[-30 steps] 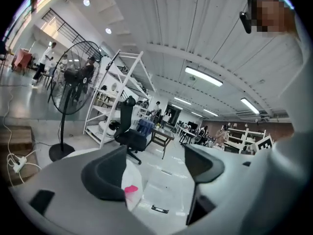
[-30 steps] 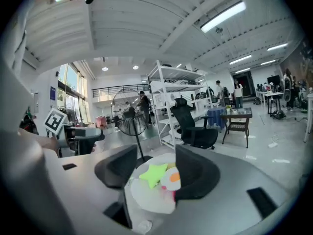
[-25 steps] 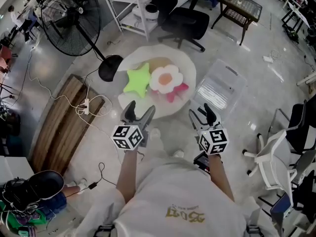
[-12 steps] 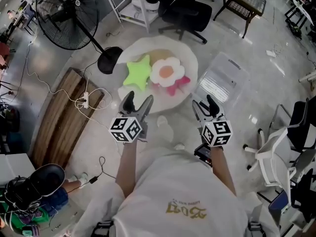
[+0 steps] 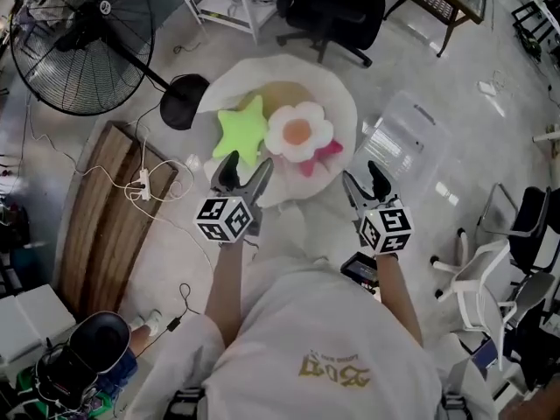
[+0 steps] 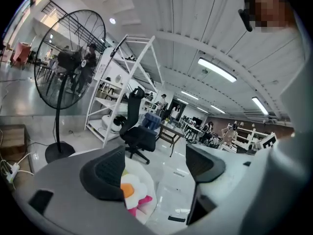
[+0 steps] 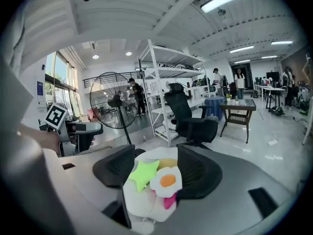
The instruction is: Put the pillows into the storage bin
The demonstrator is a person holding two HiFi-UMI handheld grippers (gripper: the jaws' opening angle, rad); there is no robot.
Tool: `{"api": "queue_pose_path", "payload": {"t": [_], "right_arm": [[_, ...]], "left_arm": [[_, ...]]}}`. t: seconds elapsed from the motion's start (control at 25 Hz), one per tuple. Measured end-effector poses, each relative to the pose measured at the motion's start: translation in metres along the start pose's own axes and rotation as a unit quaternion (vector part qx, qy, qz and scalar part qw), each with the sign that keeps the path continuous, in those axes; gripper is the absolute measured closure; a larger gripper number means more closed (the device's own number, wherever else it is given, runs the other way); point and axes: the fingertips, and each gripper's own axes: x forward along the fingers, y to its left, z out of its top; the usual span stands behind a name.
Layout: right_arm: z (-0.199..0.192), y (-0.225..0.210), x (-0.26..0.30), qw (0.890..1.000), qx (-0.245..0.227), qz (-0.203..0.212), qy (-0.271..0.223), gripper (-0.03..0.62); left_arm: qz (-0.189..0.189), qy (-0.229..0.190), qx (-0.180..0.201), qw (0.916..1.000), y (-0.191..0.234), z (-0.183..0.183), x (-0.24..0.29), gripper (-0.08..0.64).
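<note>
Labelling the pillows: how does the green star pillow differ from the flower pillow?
The star pillow is plain lime green with five points; the flower pillow is white, round-petalled, with an orange centre. The star pillow lies on the left, the flower pillow on the right, nearer the clear storage bin. The flower pillow partly covers a pink pillow; the star pillow does not. Both rest on the big white cushion, outside the bin.

The star pillow (image 5: 240, 131) is lime green, the flower pillow (image 5: 298, 133) white with an orange centre, the bin (image 5: 398, 151) clear.
</note>
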Motion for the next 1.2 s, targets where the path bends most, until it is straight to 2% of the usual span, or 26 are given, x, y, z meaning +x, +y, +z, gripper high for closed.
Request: {"api": "queue_pose_path", "payload": {"t": [0.2,0.36,0.64,0.96,1.2], "right_arm": [[0.034,-0.017,0.085,1.0,-0.004,-0.003,0.026,0.324],[0.036,-0.024,0.132,0.999,-0.002,-0.007,0.05,0.327],[0.019,-0.046,0.184,0.997,0.002,-0.014,0.082,0.328],[0.01,-0.08,0.198,0.997,-0.004,-0.023,0.078,0.333],[-0.029,-0.098,0.215,0.994,0.011,0.002,0.112,0.333]], "left_arm": [[-0.008,0.016,-0.005,0.9998,0.05,0.041,0.071,0.17],[-0.016,0.027,-0.008,0.9995,0.085,0.053,0.112,0.172],[-0.005,0.058,-0.024,0.998,0.134,0.033,0.158,0.172],[0.002,0.078,-0.021,0.9967,0.136,0.007,0.19,0.172],[0.023,0.08,-0.024,0.9962,0.144,-0.007,0.212,0.173]]}}
